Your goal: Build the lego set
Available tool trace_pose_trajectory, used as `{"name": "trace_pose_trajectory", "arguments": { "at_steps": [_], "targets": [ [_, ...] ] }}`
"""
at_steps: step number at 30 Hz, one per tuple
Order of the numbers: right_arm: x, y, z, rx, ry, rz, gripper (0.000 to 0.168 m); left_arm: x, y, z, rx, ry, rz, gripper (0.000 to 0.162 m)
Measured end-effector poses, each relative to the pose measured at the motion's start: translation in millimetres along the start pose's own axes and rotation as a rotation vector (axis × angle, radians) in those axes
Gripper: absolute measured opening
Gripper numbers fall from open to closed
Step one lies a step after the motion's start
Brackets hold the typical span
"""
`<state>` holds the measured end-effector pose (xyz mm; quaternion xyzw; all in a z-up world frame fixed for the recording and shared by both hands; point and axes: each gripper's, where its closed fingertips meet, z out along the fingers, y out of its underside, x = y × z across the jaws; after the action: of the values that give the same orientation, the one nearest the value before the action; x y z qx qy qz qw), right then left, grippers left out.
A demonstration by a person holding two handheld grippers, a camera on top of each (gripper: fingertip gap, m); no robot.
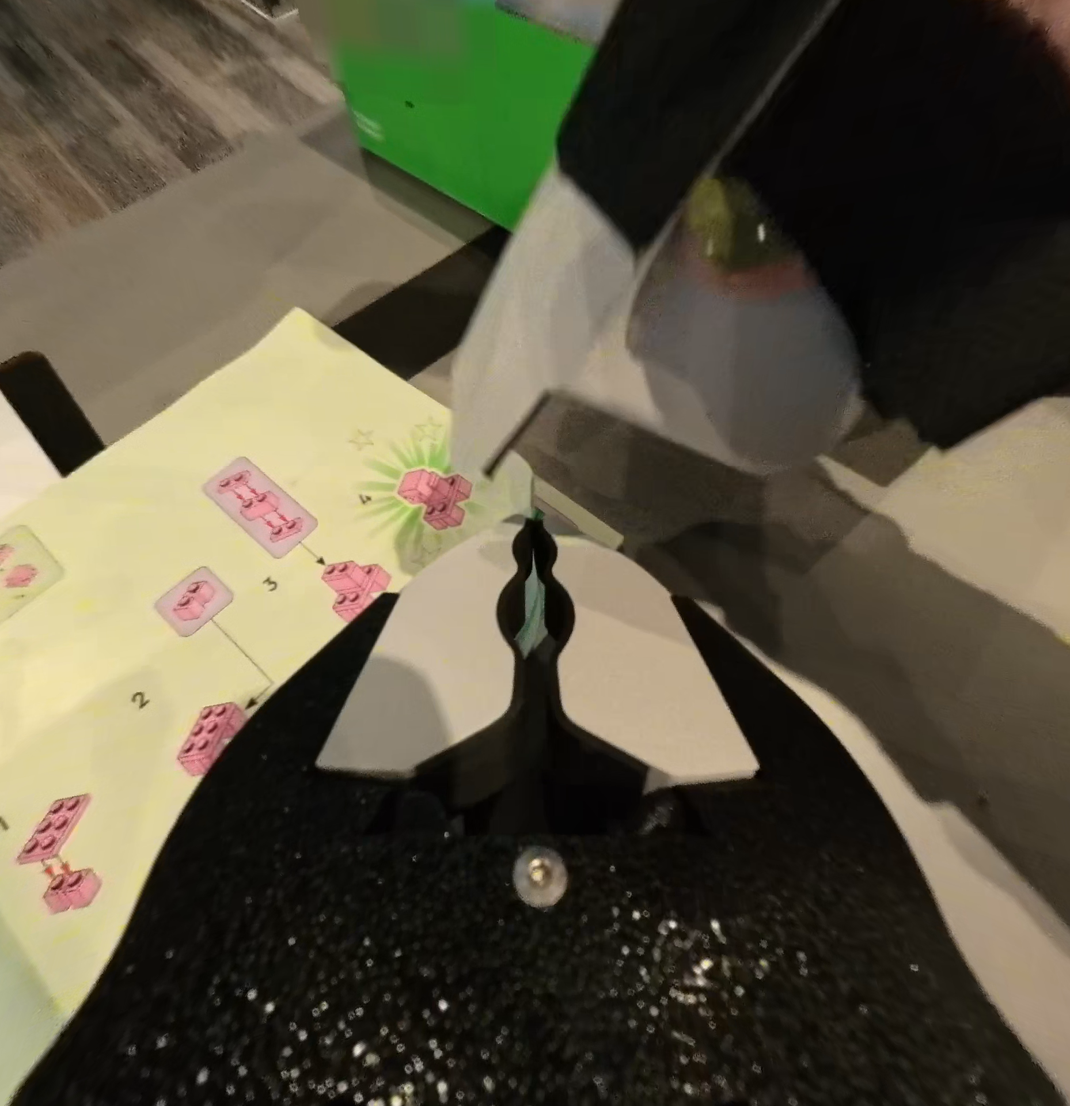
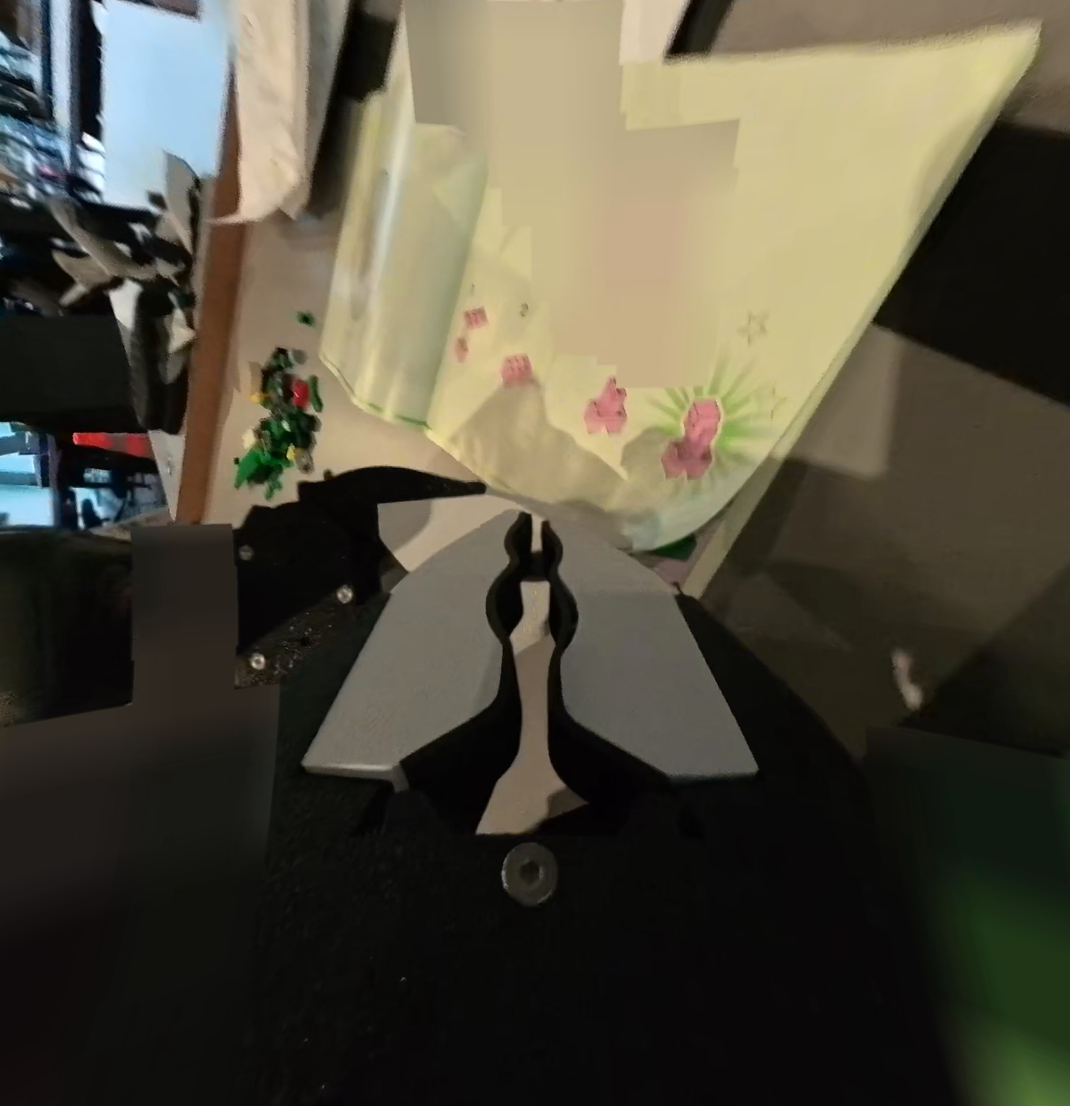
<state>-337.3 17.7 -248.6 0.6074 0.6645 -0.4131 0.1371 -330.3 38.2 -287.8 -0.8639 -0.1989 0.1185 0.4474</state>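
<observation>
A clear plastic bag (image 1: 520, 359) hangs stretched between my two grippers. My left gripper (image 1: 535, 526) is shut on the bag's lower edge, and a thin strip of it shows between the jaws. The right gripper's black body (image 1: 820, 179) fills the upper right, with the bag bulging under it. In the right wrist view my right gripper (image 2: 535, 529) is nearly closed, pinching the bag (image 2: 520, 455), with the left gripper's tip (image 2: 482, 488) just to its left. A pale green instruction sheet (image 1: 191, 538) with pink brick steps lies below.
A loose pile of green, red and yellow bricks (image 2: 278, 419) lies on the grey table (image 2: 269, 287) beyond the sheet (image 2: 820, 209). A bright green box (image 1: 461, 119) stands at the table's far side. Dark gaps border the table panels.
</observation>
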Motion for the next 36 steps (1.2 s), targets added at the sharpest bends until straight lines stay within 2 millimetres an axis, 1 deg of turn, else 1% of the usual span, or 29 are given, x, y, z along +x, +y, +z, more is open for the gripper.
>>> {"name": "trace_pose_trajectory", "arguments": {
  "at_steps": [1, 4, 6, 8, 9, 12, 15, 17, 19, 22, 24, 25, 26, 28, 31, 36],
  "targets": [
    [-3, -7, -4, 0.041, 0.001, -0.022, 0.007, -1, -1, -2, 0.01, 0.003, -0.002, 0.0],
    [-7, -24, -16, 0.154, 0.042, -0.096, 0.017, -5, -4, -10, 0.047, 0.004, -0.017, 0.0],
    [-10, -31, -22, 0.217, 0.055, -0.128, 0.022, -9, -7, -16, 0.085, -0.012, -0.023, 0.0],
    [-12, -37, -25, 0.324, 0.101, -0.214, 0.03, -15, -12, -24, 0.137, -0.034, -0.036, 0.0],
    [-14, -37, -24, 0.377, 0.126, -0.253, 0.03, -18, -15, -30, 0.167, -0.052, -0.045, 0.0],
    [-32, -28, -18, 0.544, 0.136, -0.346, 0.032, -29, -20, -50, 0.27, -0.099, -0.099, 0.0],
    [-29, -16, -19, 0.666, 0.323, -0.466, 0.029, -40, -25, -70, 0.361, -0.132, -0.151, 0.0],
    [-27, -11, -19, 0.707, 0.425, -0.529, 0.024, -45, -25, -77, 0.376, -0.145, -0.158, 0.0],
    [-24, -8, -12, 0.71, 0.487, -0.58, 0.014, -48, -23, -81, 0.377, -0.138, -0.161, 0.0],
    [-13, -1, 11, 0.612, 0.508, -0.629, 0.001, -45, -22, -80, 0.37, -0.079, -0.161, 0.0],
    [-4, 3, 23, 0.541, 0.52, -0.643, 0.0, -41, -20, -75, 0.345, -0.016, -0.163, 0.0],
    [-1, 4, 27, 0.508, 0.521, -0.641, 0.0, -40, -20, -74, 0.343, 0.005, -0.166, 0.005],
    [2, 5, 30, 0.483, 0.516, -0.638, 0.0, -39, -20, -72, 0.346, 0.02, -0.166, 0.015],
    [4, 6, 34, 0.454, 0.482, -0.617, 0.0, -35, -20, -70, 0.334, 0.059, -0.137, 0.025],
    [8, 8, 36, 0.427, 0.431, -0.562, 0.0, -26, -17, -67, 0.289, 0.109, -0.025, 0.037],
    [18, 16, 33, 0.375, 0.442, -0.528, 0.0, -18, -4, -59, 0.179, 0.097, 0.186, 0.034]
  ]
}}
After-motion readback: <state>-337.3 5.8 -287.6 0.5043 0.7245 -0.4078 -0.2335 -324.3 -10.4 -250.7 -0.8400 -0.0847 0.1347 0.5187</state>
